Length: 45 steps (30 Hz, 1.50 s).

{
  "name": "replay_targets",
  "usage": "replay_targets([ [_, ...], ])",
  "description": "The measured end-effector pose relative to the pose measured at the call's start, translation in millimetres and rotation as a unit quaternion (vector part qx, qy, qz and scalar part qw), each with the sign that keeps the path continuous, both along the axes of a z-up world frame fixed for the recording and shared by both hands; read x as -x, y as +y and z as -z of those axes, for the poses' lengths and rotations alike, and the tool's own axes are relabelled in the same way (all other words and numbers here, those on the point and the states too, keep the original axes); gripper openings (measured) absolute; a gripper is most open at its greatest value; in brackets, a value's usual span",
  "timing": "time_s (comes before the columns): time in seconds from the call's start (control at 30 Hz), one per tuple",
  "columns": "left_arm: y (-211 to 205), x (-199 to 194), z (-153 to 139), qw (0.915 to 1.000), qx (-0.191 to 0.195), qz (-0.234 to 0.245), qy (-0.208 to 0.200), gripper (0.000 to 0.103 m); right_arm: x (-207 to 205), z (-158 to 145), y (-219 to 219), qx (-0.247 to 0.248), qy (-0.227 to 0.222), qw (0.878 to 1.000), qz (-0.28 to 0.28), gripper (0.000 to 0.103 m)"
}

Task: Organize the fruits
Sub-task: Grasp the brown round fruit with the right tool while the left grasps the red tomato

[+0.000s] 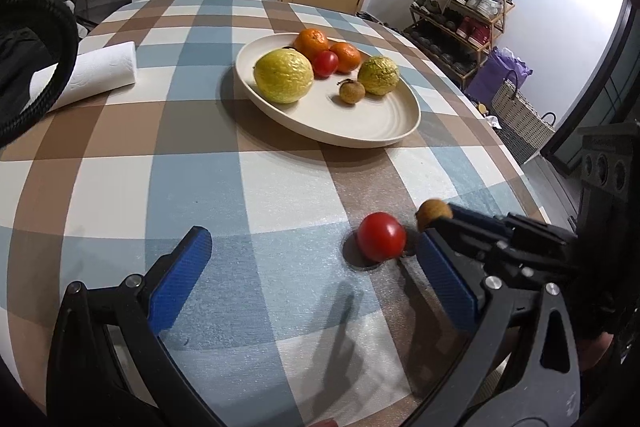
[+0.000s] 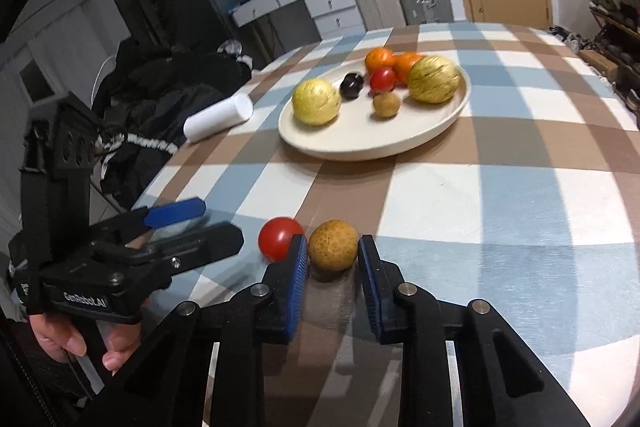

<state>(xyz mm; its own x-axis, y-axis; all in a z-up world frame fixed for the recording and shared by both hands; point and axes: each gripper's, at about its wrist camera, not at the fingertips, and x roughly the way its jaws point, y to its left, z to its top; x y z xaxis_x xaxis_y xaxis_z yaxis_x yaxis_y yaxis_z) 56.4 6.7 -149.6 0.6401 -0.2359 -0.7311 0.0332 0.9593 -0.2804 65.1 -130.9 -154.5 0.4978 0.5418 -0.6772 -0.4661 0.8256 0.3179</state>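
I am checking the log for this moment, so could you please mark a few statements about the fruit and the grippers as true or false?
1. The plate holds two oranges. True.
2. The loose red tomato lies on the plate. False: it is on the tablecloth.
3. The right gripper brackets the loose brown fruit. True.
4. The left gripper is shut on the tomato. False: it is open, holding nothing.

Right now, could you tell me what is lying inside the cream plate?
The cream plate holds two yellow-green fruits, two oranges, a red tomato, a small brown fruit and a dark fruit. The left wrist view hides the dark one.
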Motion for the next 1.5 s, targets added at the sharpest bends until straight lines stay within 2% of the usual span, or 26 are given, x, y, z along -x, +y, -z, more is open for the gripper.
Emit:
replay_targets([
  [0.33,-20.8,-11.4,6.3,0.9993,-0.024,0.024,0.017,0.102,3.1,-9.6,-19.9,0.0,-0.019,1.0,0.024,0.027],
  [0.47,-25.7,-16.3,8.1,0.9989,0.0,0.043,0.02,0.102,4.2,-10.4,-26.8,-0.002,-0.023,0.999,0.031,0.027],
  [0.63,-31.3,-20.9,8.8,0.9982,0.01,0.054,0.023,0.1,3.1,-8.3,-32.2,-0.002,-0.02,0.999,0.039,0.027],
  [0.77,-35.8,-21.4,9.3,0.9973,0.013,0.07,0.019,0.074,3.7,-7.4,-34.1,-0.002,-0.021,0.999,0.04,0.027],
  [0.83,-37.3,-21.1,9.6,0.997,0.01,0.075,0.018,0.073,4.0,-7.2,-34.4,-0.002,-0.021,0.999,0.04,0.027],
  [0.93,-38.4,-21.7,10.0,0.9963,0.015,0.082,0.019,0.063,3.9,-6.8,-34.5,-0.001,-0.02,0.999,0.039,0.027],
  [1.1,-39.5,-22.0,10.2,0.9949,0.016,0.097,0.022,0.029,3.8,-7.9,-34.4,-0.001,-0.02,0.999,0.04,0.027],
  [1.3,-46.5,-17.8,5.0,0.9905,0.011,0.137,0.007,0.027,3.3,-9.1,-30.4,0.002,-0.022,0.999,0.035,0.027],
  [1.5,-33.7,-23.6,-10.3,0.9908,0.031,0.131,-0.011,0.027,-3.3,-14.9,-24.3,0.001,-0.026,0.999,0.03,0.027],
])
